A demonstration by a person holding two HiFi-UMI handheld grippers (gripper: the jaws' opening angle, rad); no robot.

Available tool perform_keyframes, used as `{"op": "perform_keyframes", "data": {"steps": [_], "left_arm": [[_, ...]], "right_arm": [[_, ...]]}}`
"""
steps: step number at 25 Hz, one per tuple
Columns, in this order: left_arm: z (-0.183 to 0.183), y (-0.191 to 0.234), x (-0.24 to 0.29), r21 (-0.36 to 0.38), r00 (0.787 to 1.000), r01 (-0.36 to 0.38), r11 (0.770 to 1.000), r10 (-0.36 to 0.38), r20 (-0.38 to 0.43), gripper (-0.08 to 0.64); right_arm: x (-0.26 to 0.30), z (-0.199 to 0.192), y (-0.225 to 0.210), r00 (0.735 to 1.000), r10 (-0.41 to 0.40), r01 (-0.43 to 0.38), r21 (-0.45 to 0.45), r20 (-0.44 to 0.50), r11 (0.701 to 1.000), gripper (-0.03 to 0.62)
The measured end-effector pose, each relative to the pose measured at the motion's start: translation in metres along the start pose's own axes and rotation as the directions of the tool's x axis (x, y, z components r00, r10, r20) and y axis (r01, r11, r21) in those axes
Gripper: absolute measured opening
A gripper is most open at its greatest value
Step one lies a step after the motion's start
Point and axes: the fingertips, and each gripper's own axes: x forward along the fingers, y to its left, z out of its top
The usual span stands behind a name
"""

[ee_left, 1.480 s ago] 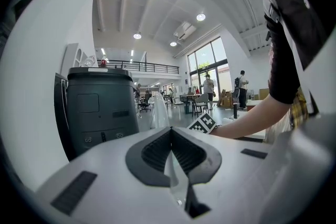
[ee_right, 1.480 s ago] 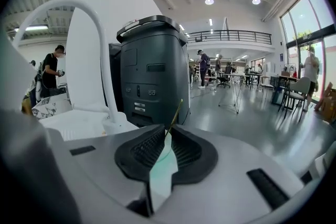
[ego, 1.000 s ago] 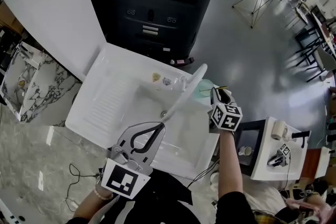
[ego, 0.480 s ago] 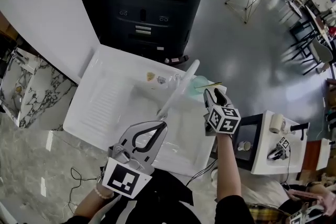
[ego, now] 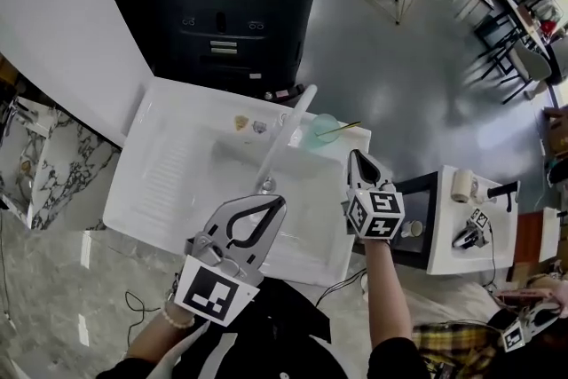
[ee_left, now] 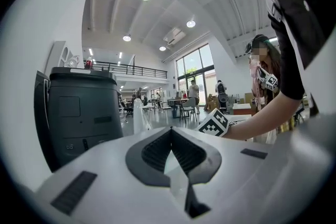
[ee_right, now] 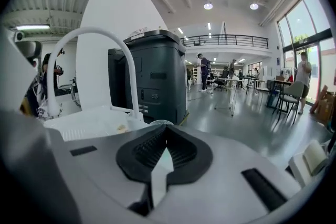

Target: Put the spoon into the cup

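Note:
A pale green cup point(ego: 321, 130) stands on the far right corner of the white sink point(ego: 169, 169), and a thin spoon point(ego: 343, 128) leans out of it to the right. My right gripper point(ego: 355, 153) hovers a short way nearer than the cup, shut and empty. In the right gripper view its jaws point(ee_right: 167, 127) meet at a point, and the cup rim point(ee_right: 159, 123) shows just beyond them. My left gripper point(ego: 281, 200) is over the sink's near edge, also shut with nothing in it; the left gripper view shows its tips point(ee_left: 170, 129) closed.
A tall white faucet point(ego: 286, 130) arches over the basin between the grippers. A dark machine point(ego: 231, 4) stands behind the sink. Small bits point(ego: 241, 123) lie on the sink's back ledge. A white stand point(ego: 461, 231) with a roll and a cup is at the right.
My right gripper opened beside the cup, drew back toward me and shut empty. The spoon stays in the cup. The left gripper shifted slightly.

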Motion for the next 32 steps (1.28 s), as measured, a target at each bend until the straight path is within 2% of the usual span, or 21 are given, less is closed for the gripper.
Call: {"op": "perform_keyframes", "data": {"steps": [4, 10, 22, 32], "left_arm": [[0.002, -0.008, 0.005, 0.009, 0.999, 0.036, 0.999, -0.036, 0.008, -0.003], [0.004, -0.016, 0.012, 0.014, 0.997, 0.074, 0.997, -0.074, 0.009, -0.003], [0.012, -0.012, 0.012, 0.051, 0.997, 0.077, 0.996, -0.078, 0.009, -0.003], [0.002, -0.016, 0.012, 0.045, 0.997, 0.076, 0.996, -0.075, -0.023, -0.003]], "right_arm": [[-0.027, 0.004, 0.009, 1.0, -0.011, 0.012, -0.067, 0.019, 0.998, 0.002], [-0.066, 0.013, 0.026, 0.998, -0.015, 0.02, -0.097, 0.056, 0.995, 0.002], [-0.136, 0.042, 0.051, 0.986, -0.034, 0.05, -0.096, 0.16, 0.994, 0.002], [-0.154, 0.05, 0.067, 0.979, -0.031, 0.047, -0.074, 0.201, 0.996, 0.002]]}}
